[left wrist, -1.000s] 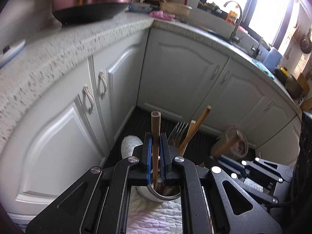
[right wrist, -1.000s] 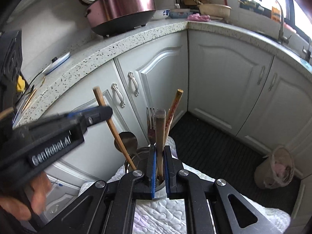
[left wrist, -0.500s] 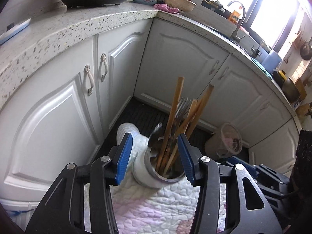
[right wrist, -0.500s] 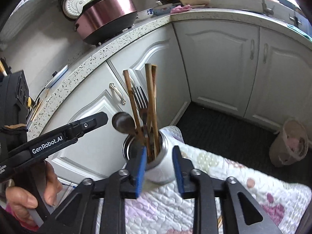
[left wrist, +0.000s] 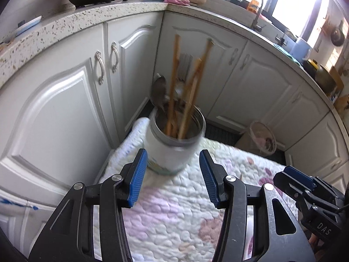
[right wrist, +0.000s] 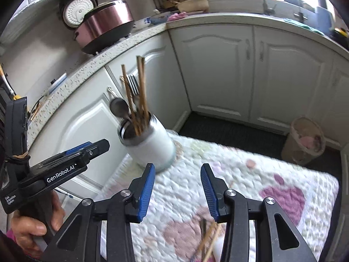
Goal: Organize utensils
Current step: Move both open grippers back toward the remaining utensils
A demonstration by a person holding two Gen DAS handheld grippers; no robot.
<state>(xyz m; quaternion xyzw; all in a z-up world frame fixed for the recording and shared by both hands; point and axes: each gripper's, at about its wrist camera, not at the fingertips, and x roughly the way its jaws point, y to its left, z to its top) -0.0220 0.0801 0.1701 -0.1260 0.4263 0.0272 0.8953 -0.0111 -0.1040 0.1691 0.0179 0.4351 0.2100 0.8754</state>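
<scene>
Nearest in the left wrist view, the left tongs [left wrist: 173,175] stand apart with nothing between the blue pads, above a white quilted cloth with pink patches [left wrist: 174,214]. In the right wrist view the right tongs [right wrist: 177,187] are spreading wider, also with nothing between them, and some loose thin sticks [right wrist: 207,240], blurred, lie on the cloth at about 6 o'clock from them. Just beyond the left tongs, at 12 o'clock, a white jar with a metal rim [left wrist: 172,150] stands upright on the cloth near its far corner; from the right tongs it sits at about 11 o'clock. The jar holds wooden chopsticks [left wrist: 173,76], a fork [left wrist: 184,63] and a dark spoon [left wrist: 158,91], all sticking up out of the rim. A hand [right wrist: 36,224] grips the left tool's handle at 8 o'clock in the right view. Farther off, white cabinet doors [left wrist: 218,65] curve around a corner under a speckled counter [left wrist: 87,19], where a pink rice cooker [right wrist: 104,21] stands at 11 o'clock. A small bin [right wrist: 305,142] sits on the floor at 3 o'clock.
</scene>
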